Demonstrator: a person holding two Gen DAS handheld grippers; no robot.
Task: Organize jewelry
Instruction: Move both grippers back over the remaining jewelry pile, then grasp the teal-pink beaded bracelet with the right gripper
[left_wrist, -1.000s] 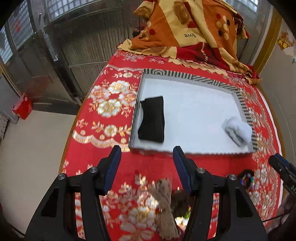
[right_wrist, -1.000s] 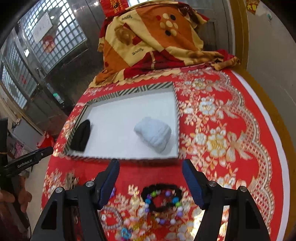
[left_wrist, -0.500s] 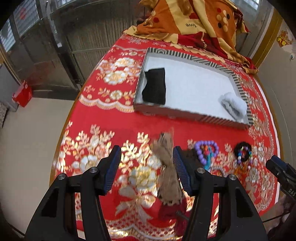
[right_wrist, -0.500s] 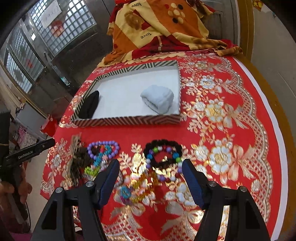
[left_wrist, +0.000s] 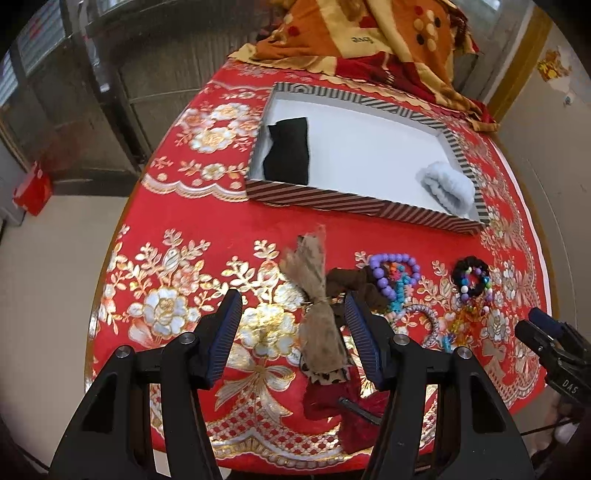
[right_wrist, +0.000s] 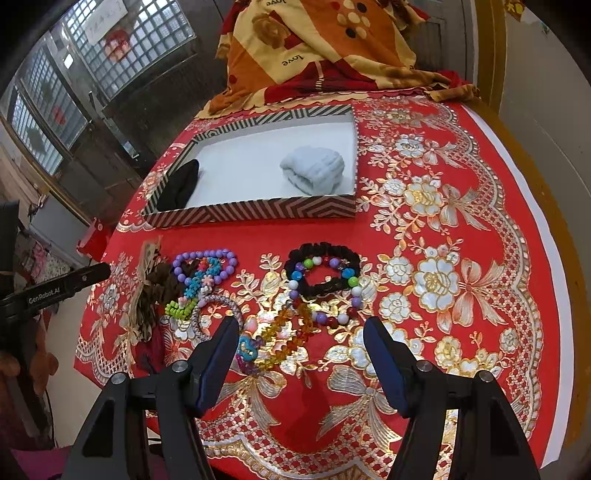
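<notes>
The orange blanket (right_wrist: 314, 48) runs off the top edge of both views; the left gripper (left_wrist: 293, 325) covers part of the dark brown hair tie (left_wrist: 354, 284) and the dark red cloth (left_wrist: 332, 402) near the table's edge; the right gripper (left_wrist: 546, 328) is cut off at the right edge of the left view; the beads in the amber string (right_wrist: 284, 343) are too small to count; the black cloth (right_wrist: 179, 186) is partly hidden behind the striped box (right_wrist: 258, 210) wall.
</notes>
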